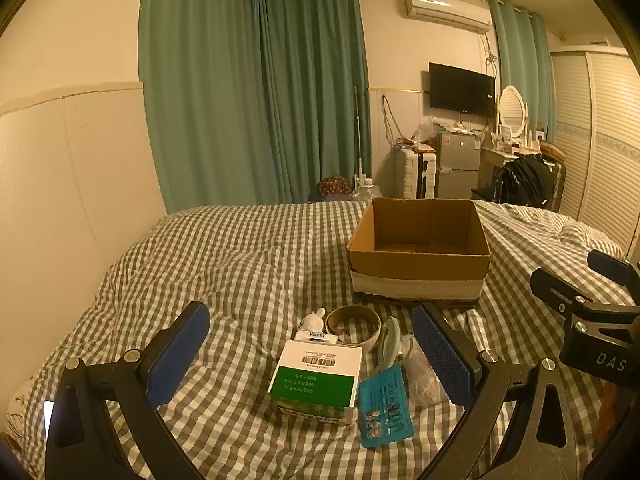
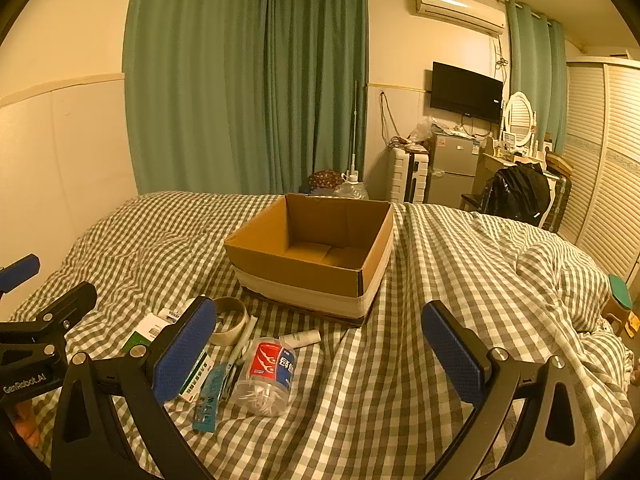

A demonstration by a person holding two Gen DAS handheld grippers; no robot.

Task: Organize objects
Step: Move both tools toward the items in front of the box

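An open cardboard box (image 1: 420,266) (image 2: 304,276) stands empty on the checked bed. In front of it lies a cluster: a white-and-green carton (image 1: 316,380) (image 2: 145,332), a tape roll (image 1: 353,325) (image 2: 230,320), a blue packet (image 1: 386,408) (image 2: 207,400), a clear jar with a red-blue label (image 2: 267,376) (image 1: 420,374), a small white tube (image 2: 301,338), a tissue pack (image 1: 317,336) and a white figurine (image 1: 314,321). My left gripper (image 1: 311,314) (image 2: 44,284) hovers open over the carton. My right gripper (image 2: 319,307) (image 1: 580,278) is open to the right of the cluster, holding nothing.
The bed cover (image 2: 400,360) is rumpled, with a raised fold at right (image 2: 560,272). A wall (image 1: 60,200) runs along the bed's left side. Beyond the bed stand curtains, a suitcase (image 1: 414,174), a small fridge (image 1: 458,164) and a wardrobe (image 2: 600,180). A green-topped stool (image 2: 620,298) sits by the bed's right edge.
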